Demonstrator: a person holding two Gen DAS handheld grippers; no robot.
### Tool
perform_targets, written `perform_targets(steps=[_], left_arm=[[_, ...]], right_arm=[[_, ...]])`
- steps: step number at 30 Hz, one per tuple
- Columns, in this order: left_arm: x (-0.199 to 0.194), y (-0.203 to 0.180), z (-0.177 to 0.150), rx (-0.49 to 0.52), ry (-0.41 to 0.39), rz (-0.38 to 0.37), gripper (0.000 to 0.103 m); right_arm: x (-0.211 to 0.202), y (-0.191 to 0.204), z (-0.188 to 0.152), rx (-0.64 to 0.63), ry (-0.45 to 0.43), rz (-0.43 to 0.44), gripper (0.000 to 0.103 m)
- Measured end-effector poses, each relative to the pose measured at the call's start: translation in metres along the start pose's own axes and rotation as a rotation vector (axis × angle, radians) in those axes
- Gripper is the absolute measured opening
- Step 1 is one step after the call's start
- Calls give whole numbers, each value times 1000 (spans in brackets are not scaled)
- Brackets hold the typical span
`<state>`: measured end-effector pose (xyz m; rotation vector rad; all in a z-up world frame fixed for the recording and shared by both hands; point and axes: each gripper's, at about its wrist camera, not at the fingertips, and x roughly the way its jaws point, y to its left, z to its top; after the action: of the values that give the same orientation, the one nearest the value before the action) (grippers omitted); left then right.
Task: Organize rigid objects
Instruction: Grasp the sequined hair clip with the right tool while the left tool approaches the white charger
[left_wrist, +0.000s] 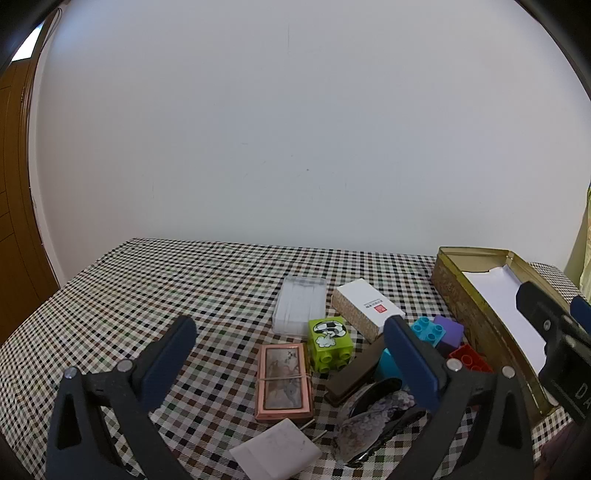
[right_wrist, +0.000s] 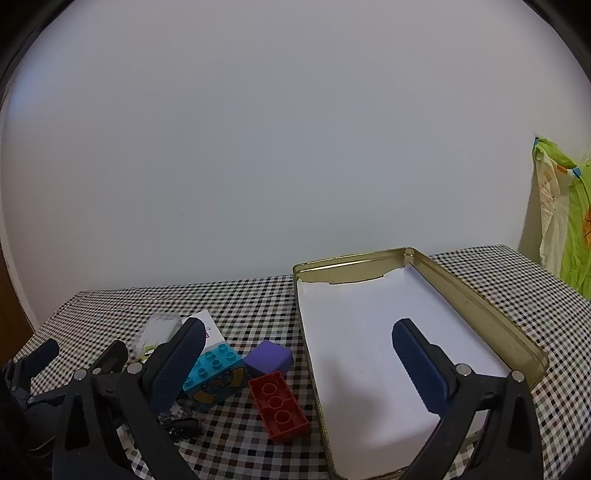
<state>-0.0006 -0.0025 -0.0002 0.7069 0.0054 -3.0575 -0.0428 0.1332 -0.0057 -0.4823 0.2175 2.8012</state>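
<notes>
Both sets of tongs are spread wide with nothing between the pads. The left tongs (left_wrist: 291, 350) hang over the clutter on the checkered surface (left_wrist: 147, 295). Between their fingers sit a pink framed box (left_wrist: 283, 380) with a rubber band round it, a green block (left_wrist: 330, 343) with studs facing the camera, and a dark brown bar (left_wrist: 356, 373) leaning against a round dark item with a floral pattern (left_wrist: 376, 410). Further out are a clear plastic case (left_wrist: 301, 306) and a white box (left_wrist: 367, 308).

The right tongs (right_wrist: 299, 350) hover at the near end of the gold tin (right_wrist: 480, 314), right finger over its white lining, left finger over the surface. The tin holds no objects. Just left of it lie a red brick (right_wrist: 279, 406), a purple cube (right_wrist: 269, 357) and a blue block (right_wrist: 216, 376), all close together.
</notes>
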Motion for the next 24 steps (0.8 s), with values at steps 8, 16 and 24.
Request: perform_targets(steps=[8, 16, 24], left_arm=[[0, 5, 1, -29, 11, -3, 103], [-4, 18, -3, -23, 37, 11, 103], [-19, 63, -12, -84, 46, 83, 103]], right_arm=[[1, 2, 2, -18, 5, 19, 103], [-3, 1, 2, -23, 8, 41, 102], [-6, 19, -2, -63, 53, 116, 102]])
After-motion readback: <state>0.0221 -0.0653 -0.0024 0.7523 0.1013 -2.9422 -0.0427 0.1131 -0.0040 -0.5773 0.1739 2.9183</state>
